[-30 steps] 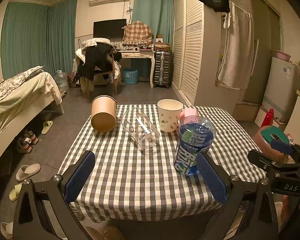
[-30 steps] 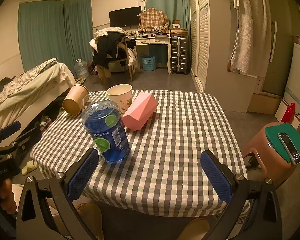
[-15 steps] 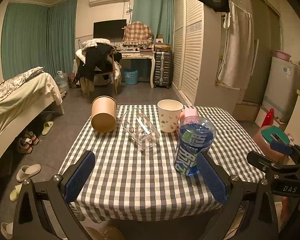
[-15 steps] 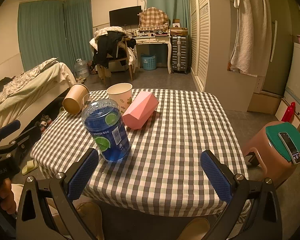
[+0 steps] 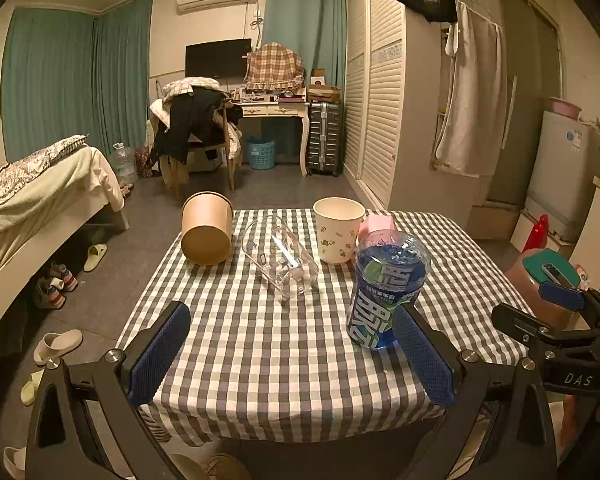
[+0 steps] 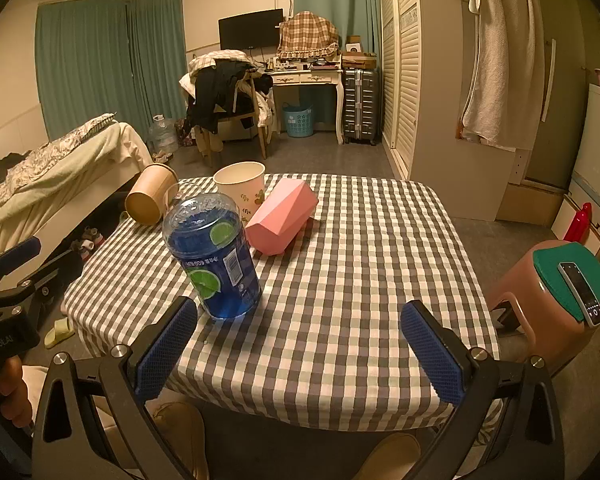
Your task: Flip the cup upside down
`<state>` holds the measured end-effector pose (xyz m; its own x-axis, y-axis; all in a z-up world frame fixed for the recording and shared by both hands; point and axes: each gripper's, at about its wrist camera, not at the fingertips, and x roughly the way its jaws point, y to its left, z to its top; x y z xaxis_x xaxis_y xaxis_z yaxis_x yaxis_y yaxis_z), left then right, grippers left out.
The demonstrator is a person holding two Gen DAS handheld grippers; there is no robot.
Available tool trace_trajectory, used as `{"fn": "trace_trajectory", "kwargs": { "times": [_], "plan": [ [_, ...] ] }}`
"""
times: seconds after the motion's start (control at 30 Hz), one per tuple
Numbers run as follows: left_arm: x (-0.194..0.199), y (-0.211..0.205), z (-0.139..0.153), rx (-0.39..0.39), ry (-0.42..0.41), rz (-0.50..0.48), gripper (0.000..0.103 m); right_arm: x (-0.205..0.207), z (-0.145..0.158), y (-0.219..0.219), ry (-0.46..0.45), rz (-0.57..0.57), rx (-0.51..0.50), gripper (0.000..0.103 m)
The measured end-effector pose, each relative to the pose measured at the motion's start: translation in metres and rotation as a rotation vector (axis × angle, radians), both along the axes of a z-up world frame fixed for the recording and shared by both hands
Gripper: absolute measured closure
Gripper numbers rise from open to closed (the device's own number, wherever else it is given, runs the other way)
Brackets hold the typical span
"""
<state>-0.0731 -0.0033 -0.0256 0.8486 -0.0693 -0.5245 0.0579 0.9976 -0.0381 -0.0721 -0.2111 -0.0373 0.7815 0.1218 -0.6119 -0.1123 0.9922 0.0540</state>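
Hovering claws (image 5: 290, 354) agape before blue cup (image 5: 388, 290)

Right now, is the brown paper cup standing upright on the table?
No, the brown paper cup lies on its side near the table corner.

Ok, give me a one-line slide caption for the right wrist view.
Open right gripper hovers at the checked table's near edge, facing a blue cup, pink cup on its side, and upright white cup.

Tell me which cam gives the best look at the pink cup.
Right wrist. There the pink cup shows in full, lying on its side on the checked table, beside the blue cup. In the left wrist view only a pink sliver shows above the blue cup, which hides the rest.
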Motion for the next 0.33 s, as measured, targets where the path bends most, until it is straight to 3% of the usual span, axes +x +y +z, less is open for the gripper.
{"fn": "trace_trajectory", "kwargs": {
  "times": [0.33],
  "plan": [
    [-0.0040,0.0015,-0.0007,0.004,-0.010,0.002,0.000,0.0011,-0.0029,0.0002,0.011,0.002,0.000,0.001]
  ]
}}
